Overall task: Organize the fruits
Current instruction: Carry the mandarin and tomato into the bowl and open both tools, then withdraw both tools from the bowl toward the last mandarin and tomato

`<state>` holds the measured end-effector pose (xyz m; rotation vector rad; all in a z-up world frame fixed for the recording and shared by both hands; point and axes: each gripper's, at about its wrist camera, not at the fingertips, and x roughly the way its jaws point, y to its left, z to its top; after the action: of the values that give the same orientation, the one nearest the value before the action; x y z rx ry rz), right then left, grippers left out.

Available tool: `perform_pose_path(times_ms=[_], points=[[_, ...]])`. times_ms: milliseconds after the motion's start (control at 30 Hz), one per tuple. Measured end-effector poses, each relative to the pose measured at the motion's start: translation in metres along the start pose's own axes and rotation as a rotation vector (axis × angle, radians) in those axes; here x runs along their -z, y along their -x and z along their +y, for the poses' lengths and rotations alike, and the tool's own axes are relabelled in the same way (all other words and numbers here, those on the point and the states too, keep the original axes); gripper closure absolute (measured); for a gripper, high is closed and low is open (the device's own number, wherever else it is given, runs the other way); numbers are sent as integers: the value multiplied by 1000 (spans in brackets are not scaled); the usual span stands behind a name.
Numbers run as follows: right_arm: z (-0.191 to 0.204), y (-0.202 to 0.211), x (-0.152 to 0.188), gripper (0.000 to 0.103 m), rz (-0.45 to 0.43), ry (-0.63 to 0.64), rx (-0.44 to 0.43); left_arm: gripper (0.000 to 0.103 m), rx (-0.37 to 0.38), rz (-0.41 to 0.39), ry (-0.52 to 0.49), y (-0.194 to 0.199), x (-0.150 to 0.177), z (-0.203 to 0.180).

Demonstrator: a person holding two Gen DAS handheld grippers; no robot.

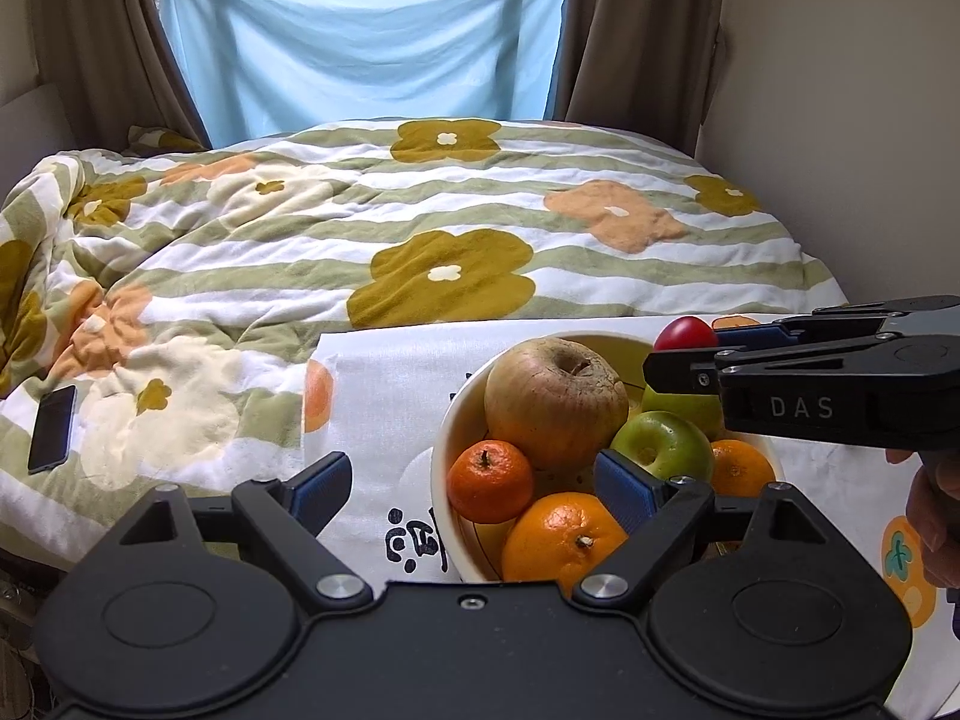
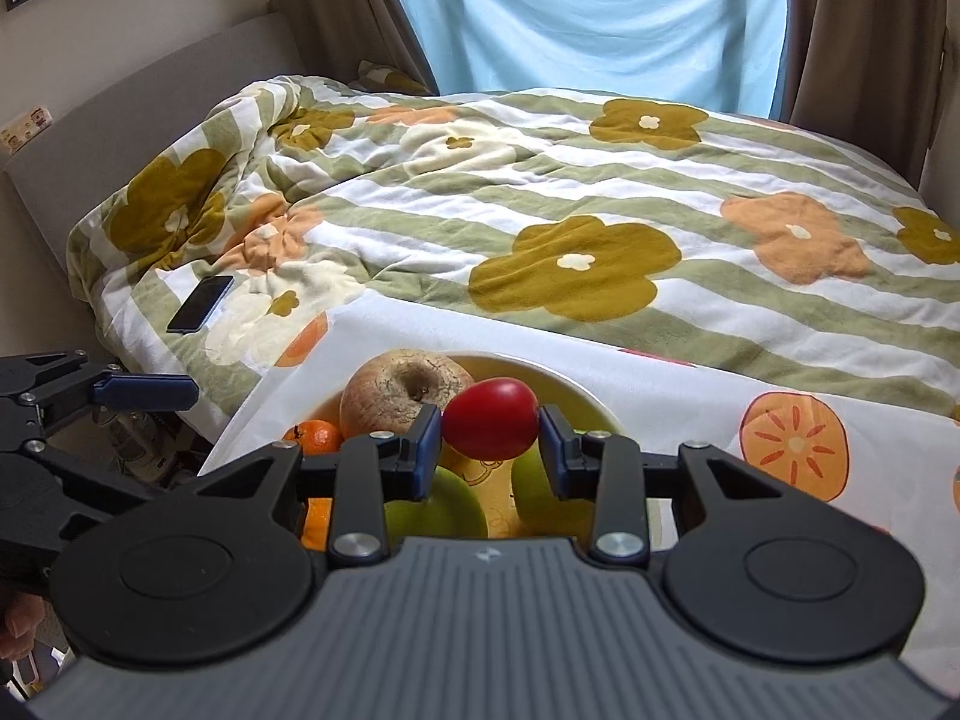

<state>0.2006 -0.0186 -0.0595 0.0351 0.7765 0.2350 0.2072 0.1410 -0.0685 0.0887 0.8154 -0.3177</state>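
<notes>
A cream bowl [image 1: 441,450] on a white cloth holds a big brownish apple [image 1: 555,402], green apples [image 1: 663,444] and several oranges [image 1: 489,480]. My left gripper [image 1: 474,489] hangs open over the bowl's near left side with nothing between its pads. In the right wrist view my right gripper [image 2: 491,438] is shut on a small red fruit [image 2: 491,418], held above the bowl [image 2: 576,387] and the green apples [image 2: 438,507]. The left wrist view shows that gripper [image 1: 690,354] coming in from the right with the red fruit [image 1: 686,333] at its tip.
The white cloth [image 1: 384,396] printed with orange fruit slices covers a table beside a bed with a flowered quilt [image 1: 450,228]. A dark phone [image 1: 53,429] lies on the quilt at the left. A hand [image 1: 936,504] shows at the right edge.
</notes>
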Motion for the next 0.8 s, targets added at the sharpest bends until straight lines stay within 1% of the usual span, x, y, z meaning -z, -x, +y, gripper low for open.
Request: perform_pose_path(times_ms=[233, 333, 400, 433, 467, 600, 800], points=[[-6, -9, 3, 53, 5, -9, -8, 12, -1, -5, 4, 0, 2, 5], [-4, -10, 5, 52, 13, 19, -25, 12, 1, -5, 0, 0, 2, 5], [0, -8, 8, 42, -11, 38, -16, 12, 2, -6, -2, -1, 1, 5], [1, -6, 8, 32, -21, 48, -7, 12, 3, -6, -3, -1, 1, 4], [2, -5, 9, 29, -29, 56, -7, 12, 2, -6, -6, -1, 1, 4], [1, -2, 9, 28, -32, 50, -18, 12, 1, -7, -9, -1, 2, 3], [2, 4, 9, 28, -46, 54, -7, 12, -12, -14, -13, 3, 1, -1]])
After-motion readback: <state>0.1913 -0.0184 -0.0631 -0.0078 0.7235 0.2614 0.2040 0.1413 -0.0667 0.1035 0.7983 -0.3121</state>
